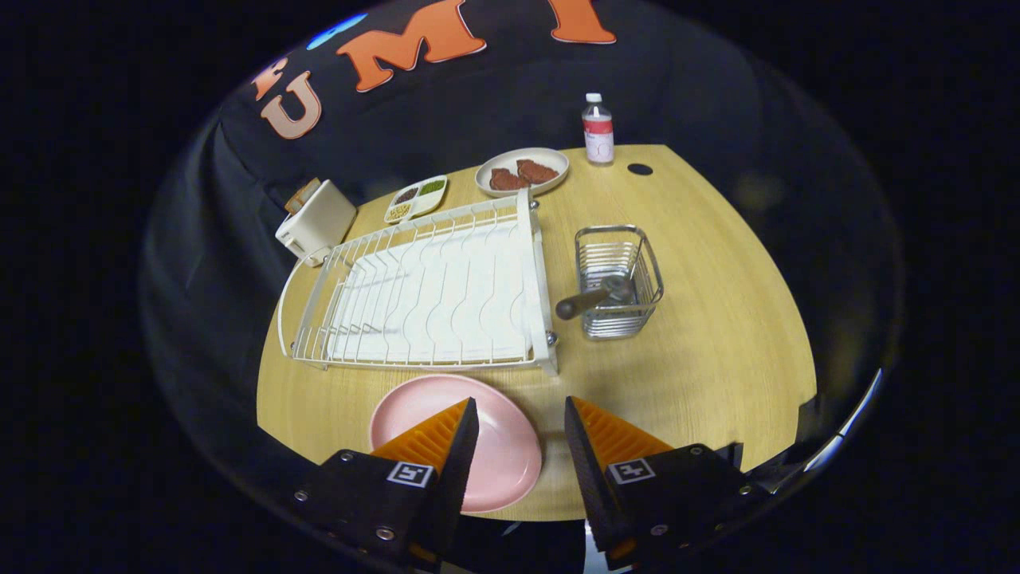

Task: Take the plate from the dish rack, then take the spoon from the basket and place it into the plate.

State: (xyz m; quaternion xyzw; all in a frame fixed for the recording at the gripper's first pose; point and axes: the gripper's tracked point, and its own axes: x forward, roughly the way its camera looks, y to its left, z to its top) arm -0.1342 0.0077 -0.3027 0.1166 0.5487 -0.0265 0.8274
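The spoon [587,300] is the thing to fetch now: it lies tilted in the wire basket [619,281], right of centre in the frame, its dark rounded handle poking out over the basket's near-left rim toward the rack [422,291], while the bowl end sits down among the wires and is hard to make out. It looks like a slim, stiff, light utensil with a smooth grey finish, so it will likely be slippery under the pads and apt to pivot if pinched near one end. The free handle, just outside the rim, seems the sensible place to grip, closing across its width and lifting along its slope so the hidden end does not snag on the wires; the basket itself looks light and could tip or slide if the spoon catches. The plate [486,446] is already off the rack and lies flat on the tabletop [717,375] at lower centre, pale pink, shallow, glossy, partly under the left finger. The gripper [522,434] is released, its fingers spread apart with nothing between them, hanging above the plate's right edge and well short of the basket. The rack stands empty.
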